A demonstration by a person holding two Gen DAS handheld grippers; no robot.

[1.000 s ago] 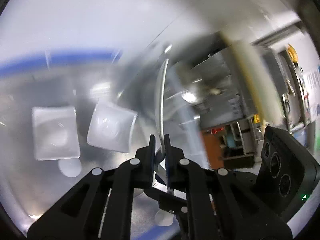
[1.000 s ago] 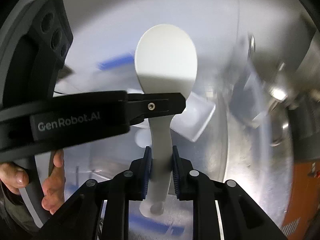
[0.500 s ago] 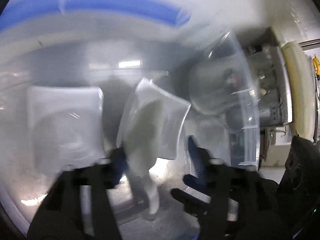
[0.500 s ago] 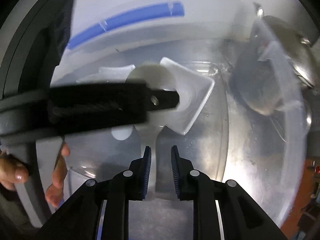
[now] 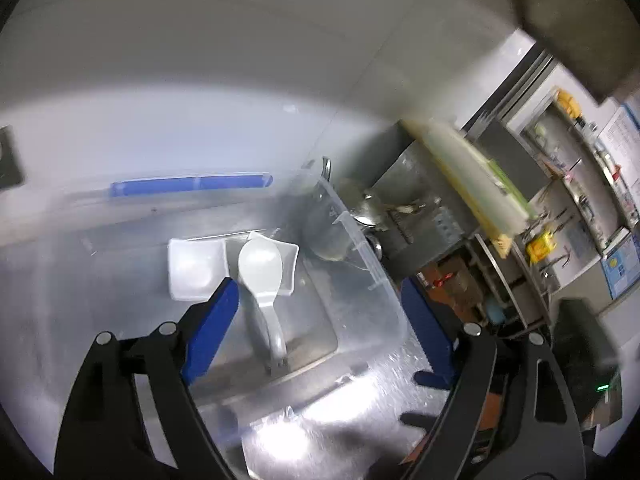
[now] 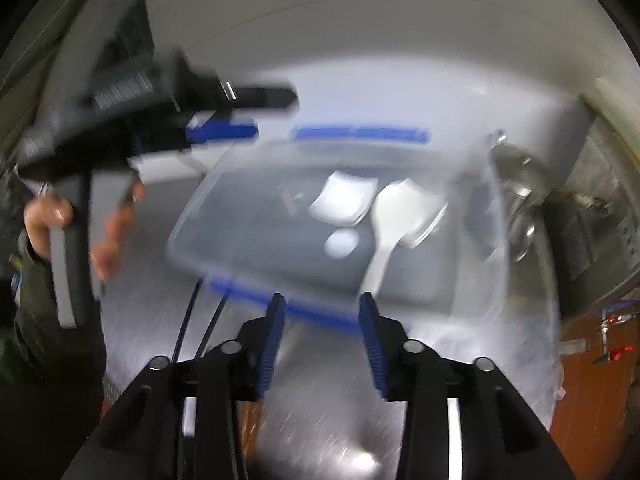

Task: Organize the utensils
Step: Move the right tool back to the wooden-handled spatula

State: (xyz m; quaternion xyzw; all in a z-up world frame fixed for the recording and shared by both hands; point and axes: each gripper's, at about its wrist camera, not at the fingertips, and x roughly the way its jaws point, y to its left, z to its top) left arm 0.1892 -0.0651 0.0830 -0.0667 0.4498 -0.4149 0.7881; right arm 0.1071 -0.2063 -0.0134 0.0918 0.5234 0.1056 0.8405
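The white rice paddle (image 5: pixel 262 276) lies inside the clear plastic bin (image 5: pixel 372 264) on the steel counter (image 5: pixel 320 420), its blade resting over the edge of a tilted white square dish (image 5: pixel 289 258), handle pointing toward the camera. A second white square dish (image 5: pixel 194 272) sits just beside it. The left hand-held gripper (image 5: pixel 320 320) is spreading wide with nothing between its blue pads. The right hand-held gripper (image 6: pixel 322 344) (heavily blurred view) is also opening, about half apart, empty.
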